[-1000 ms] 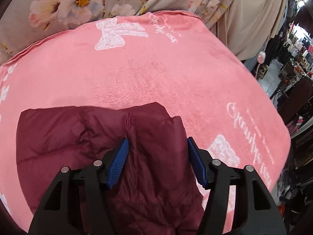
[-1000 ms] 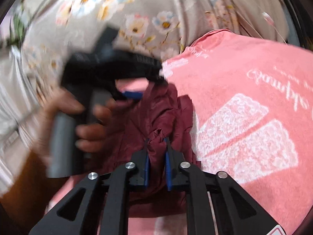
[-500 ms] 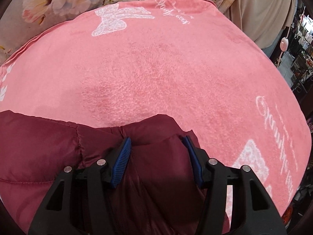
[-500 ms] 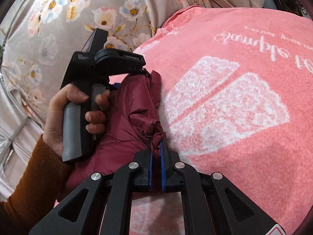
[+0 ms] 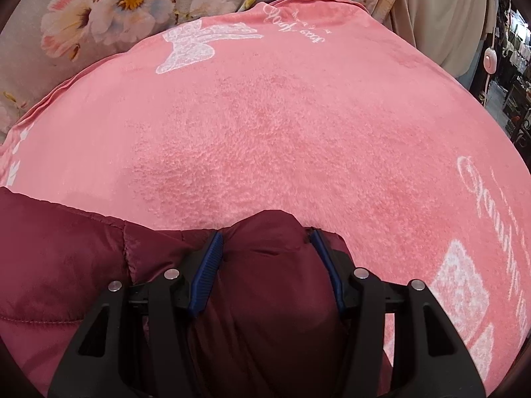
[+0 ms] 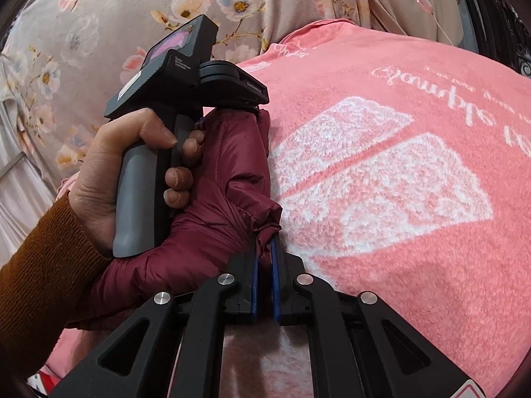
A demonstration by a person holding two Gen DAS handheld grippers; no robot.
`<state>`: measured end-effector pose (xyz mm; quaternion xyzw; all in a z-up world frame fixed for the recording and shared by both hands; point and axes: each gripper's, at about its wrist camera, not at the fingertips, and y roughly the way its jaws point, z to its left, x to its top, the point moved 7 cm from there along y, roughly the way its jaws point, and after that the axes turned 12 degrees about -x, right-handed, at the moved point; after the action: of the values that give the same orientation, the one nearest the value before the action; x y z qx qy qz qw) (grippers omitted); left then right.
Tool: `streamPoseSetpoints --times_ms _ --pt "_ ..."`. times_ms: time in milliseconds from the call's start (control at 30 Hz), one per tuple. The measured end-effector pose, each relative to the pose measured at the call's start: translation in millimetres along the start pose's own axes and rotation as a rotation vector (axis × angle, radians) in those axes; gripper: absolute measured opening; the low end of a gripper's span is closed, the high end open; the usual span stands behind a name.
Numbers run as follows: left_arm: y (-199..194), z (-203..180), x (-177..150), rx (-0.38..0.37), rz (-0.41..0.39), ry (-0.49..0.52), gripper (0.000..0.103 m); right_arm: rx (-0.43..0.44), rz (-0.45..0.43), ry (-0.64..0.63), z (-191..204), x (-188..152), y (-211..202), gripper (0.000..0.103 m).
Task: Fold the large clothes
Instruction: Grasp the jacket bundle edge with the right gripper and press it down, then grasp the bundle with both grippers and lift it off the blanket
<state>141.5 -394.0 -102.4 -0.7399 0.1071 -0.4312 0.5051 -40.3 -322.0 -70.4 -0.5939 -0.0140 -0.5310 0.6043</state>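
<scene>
The dark maroon quilted puffer jacket lay bunched on the pink fleece blanket, its padded folds heaped up, one gathered hem edge raised.

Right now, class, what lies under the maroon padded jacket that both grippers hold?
A pink fleece blanket with white print lies under the maroon padded jacket and spreads beyond it. Floral fabric shows past its far edge. Whatever supports the blanket is covered.

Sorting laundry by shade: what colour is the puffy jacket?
Dark maroon jacket, clearest in the left wrist view.
</scene>
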Motion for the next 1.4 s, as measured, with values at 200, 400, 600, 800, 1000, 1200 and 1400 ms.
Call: streamPoseSetpoints --times_ms 200,400,600,800,1000,1200,1400 --pt "-3.9 -0.2 2.2 -0.005 -0.027 0.002 0.054 -0.011 -0.049 -0.067 3.1 1.5 -4.0 0.009" --pt "-55.2 -7.8 5.2 0.024 -0.109 -0.005 0.057 -0.034 -0.039 -0.044 -14.9 7.6 -23.5 0.034" --pt "-121.6 -10.7 5.5 0.073 -0.182 0.000 0.067 -0.011 -0.092 -0.039 -11.5 23.7 -61.1 0.032" --pt "-163.0 20.6 -1.1 0.109 -0.210 -0.095 0.068 0.042 -0.174 -0.208 36.4 32.3 -81.9 0.022" --pt "-168.0 76.2 -23.6 0.172 -0.183 -0.218 0.068 0.077 -0.130 -0.263 65.7 25.0 -61.9 0.022" --pt "-144.9 117.8 -49.2 0.177 -0.139 -0.316 0.070 0.066 -0.068 -0.277 71.1 11.9 -38.8 0.019" --pt "-127.0 125.3 -56.8 0.189 -0.153 -0.320 0.080 0.029 -0.056 -0.328 77.0 7.5 -31.0 0.020"
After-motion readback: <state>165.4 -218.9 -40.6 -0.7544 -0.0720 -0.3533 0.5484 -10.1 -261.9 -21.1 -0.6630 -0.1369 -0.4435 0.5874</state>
